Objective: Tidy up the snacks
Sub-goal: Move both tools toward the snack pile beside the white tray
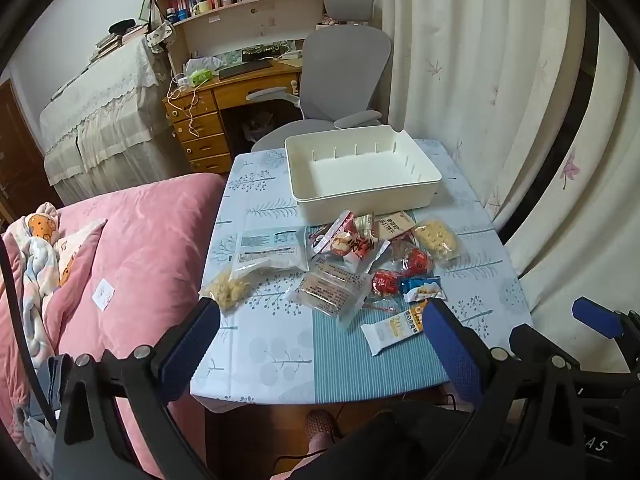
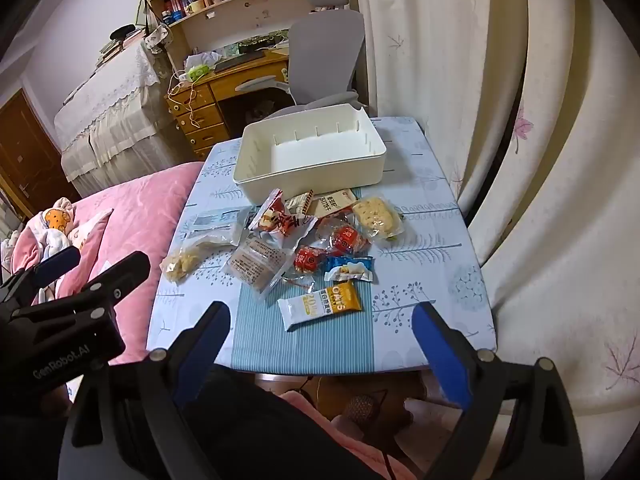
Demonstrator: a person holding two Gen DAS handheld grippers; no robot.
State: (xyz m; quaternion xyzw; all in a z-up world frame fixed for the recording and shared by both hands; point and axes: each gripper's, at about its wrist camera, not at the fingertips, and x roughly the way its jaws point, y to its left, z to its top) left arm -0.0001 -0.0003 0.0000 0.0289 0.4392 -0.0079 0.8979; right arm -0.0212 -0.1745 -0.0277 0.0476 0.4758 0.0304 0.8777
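Crinkly plastic-wrapped snacks (image 1: 352, 264) heaped mid-bench; smooth white rectangular bin (image 1: 362, 172) at far edge. Left tool (image 1: 320, 336), right tool (image 2: 320, 332): jaws held apart, nothing clamped.

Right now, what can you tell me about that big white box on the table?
The white box is an open, lidless rectangular bin, apparently smooth plastic, with thin divider slots along its inner walls and a notch at one far corner. It looks empty. It sits upright at the far end of the table, just behind the snack pile.
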